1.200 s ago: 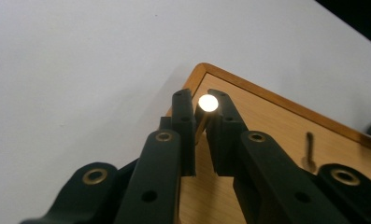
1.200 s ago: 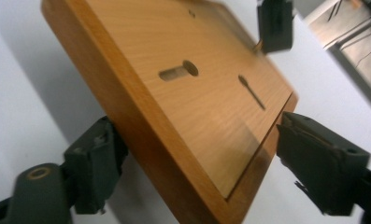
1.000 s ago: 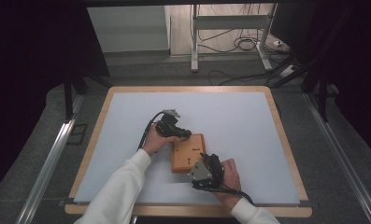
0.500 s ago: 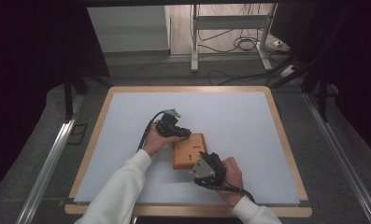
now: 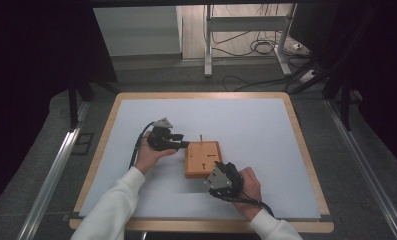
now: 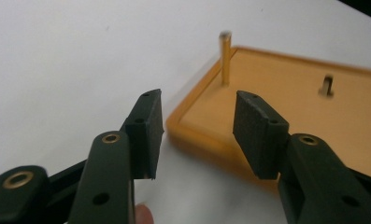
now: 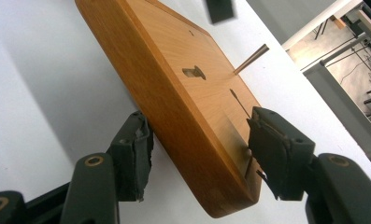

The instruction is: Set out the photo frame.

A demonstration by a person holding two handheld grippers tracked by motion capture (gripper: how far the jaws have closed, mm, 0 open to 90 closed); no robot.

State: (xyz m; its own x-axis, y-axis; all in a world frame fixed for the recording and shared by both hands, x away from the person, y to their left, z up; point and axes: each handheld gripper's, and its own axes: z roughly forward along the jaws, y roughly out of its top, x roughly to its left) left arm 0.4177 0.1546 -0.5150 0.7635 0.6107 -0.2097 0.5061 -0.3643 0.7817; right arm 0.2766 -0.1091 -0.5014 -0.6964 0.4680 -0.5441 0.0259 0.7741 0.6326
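A square wooden board (image 5: pixel 206 152) lies on the white mat, and a thin wooden peg (image 5: pixel 201 138) stands upright at its far left corner. My left gripper (image 5: pixel 186 145) points at that corner from the left. Its jaws have just been opening and stand open (image 6: pixel 198 116) with nothing between them. The peg (image 6: pixel 225 58) and the board (image 6: pixel 290 93) lie just beyond its tips. My right gripper (image 5: pixel 217 168) is at the board's near right corner. Its jaws have closed on that corner (image 7: pixel 199 126), with a pad on each side of the board (image 7: pixel 174 79).
The white mat (image 5: pixel 256 120) covers a table with a wooden border (image 5: pixel 306 150). Metal rails (image 5: pixel 51 170) run along both sides of the table. Desk legs and loose cables (image 5: pixel 256 47) lie on the floor past the far edge.
My left gripper has drawn back to the left, away from the board's far left corner, and its jaws have opened. The right gripper has stayed at the near corner.
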